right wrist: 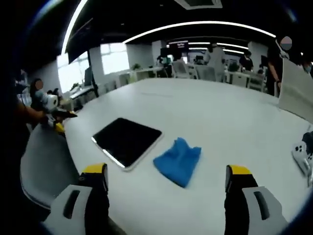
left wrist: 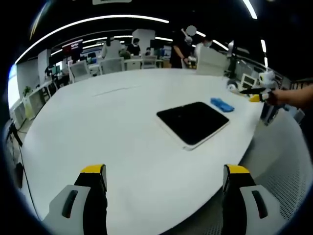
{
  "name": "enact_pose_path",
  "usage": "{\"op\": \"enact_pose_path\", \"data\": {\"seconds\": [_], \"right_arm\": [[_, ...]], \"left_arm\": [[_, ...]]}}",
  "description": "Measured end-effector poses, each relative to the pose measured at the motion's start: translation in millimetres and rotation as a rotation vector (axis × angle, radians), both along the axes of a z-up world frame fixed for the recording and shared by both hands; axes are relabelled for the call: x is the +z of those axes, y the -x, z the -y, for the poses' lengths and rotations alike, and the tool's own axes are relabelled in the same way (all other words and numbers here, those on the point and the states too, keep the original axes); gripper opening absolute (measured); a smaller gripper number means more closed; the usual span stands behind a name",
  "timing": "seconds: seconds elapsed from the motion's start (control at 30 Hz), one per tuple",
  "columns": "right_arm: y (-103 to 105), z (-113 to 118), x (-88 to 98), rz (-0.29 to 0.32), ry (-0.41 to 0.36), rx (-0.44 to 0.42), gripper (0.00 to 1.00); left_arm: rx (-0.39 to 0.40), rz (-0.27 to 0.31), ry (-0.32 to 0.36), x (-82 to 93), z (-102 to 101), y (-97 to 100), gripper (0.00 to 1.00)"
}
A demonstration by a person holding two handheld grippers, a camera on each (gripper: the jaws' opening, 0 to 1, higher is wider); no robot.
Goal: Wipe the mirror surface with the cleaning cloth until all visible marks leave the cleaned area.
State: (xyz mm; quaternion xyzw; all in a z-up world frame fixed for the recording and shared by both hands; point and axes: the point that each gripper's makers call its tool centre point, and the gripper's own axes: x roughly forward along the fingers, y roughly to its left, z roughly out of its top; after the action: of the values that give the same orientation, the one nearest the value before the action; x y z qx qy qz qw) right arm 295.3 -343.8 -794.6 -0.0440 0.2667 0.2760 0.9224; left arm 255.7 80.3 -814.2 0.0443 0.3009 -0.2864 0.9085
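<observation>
A dark, flat mirror (left wrist: 193,122) with a pale rim lies on the white table (left wrist: 122,122). In the right gripper view the mirror (right wrist: 127,141) sits to the left. A crumpled blue cleaning cloth (right wrist: 178,160) lies on the table just right of it and close ahead of my right gripper (right wrist: 166,172). That gripper is open, with nothing between its yellow-tipped jaws. In the left gripper view the cloth (left wrist: 221,104) lies past the mirror's far corner. My left gripper (left wrist: 165,171) is open too and hovers above bare table, well short of the mirror. The right gripper (left wrist: 257,96) shows at that view's right edge, held by a hand.
The left gripper (right wrist: 57,119) shows at the table's left edge. A white device (right wrist: 301,154) lies at the right, near an upright white board (right wrist: 296,90). A grey chair (right wrist: 44,161) stands by the table edge. Desks, chairs and people fill the background.
</observation>
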Motion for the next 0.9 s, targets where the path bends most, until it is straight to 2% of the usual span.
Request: {"op": "enact_pose_path", "data": {"seconds": [0.07,0.23,0.3,0.37,0.43,0.5,0.53,0.57,0.6,0.63,0.77,0.87,0.9], "right_arm": [[0,3,0.6,0.01,0.0,-0.002,1.0],[-5,11,6.3,0.022,-0.043,-0.031,1.0],[-10,14,5.4,0.042,-0.017,-0.017,1.0],[-15,18,2.5,0.031,-0.011,-0.007,1.0],[-17,16,4.9,0.006,-0.053,-0.01,1.0],[-20,17,8.0,0.048,-0.035,0.008,1.0],[-21,18,7.9,0.049,-0.032,0.008,1.0],[-21,20,8.1,0.042,-0.037,0.009,1.0],[-21,21,8.4,0.037,-0.04,0.011,1.0],[-20,22,10.7,0.041,-0.044,0.018,1.0],[-18,24,11.5,0.048,-0.029,0.025,1.0],[-8,27,6.8,0.029,0.014,0.002,1.0],[-7,27,9.5,0.047,0.007,-0.01,1.0]], "left_arm": [[-0.023,0.022,-0.01,2.2,2,1.2,0.99],[0.008,0.035,0.027,7.3,-3,1.2,0.99],[0.001,0.039,0.021,7.6,-2,0.7,0.99],[-0.023,0.056,0.014,9.6,1,0.6,0.99],[-0.024,0.064,0.008,11.1,0,-0.4,0.99],[-0.023,0.075,-0.008,11.9,-4,-2.6,0.99],[-0.019,0.079,-0.004,11.2,-7,-4.2,0.99],[-0.019,0.053,0.008,7.6,-7,-1.2,0.99],[-0.004,0.046,-0.023,5.7,-11,-1.8,0.99],[0.01,0.065,-0.031,7.9,-14,-4.3,0.99],[-0.009,0.052,-0.013,6.1,-10,-2.9,0.99],[-0.008,0.071,0.001,10.6,-9,-3.9,0.99],[-0.01,0.061,0.005,9.6,-8,-3.4,0.99]]}}
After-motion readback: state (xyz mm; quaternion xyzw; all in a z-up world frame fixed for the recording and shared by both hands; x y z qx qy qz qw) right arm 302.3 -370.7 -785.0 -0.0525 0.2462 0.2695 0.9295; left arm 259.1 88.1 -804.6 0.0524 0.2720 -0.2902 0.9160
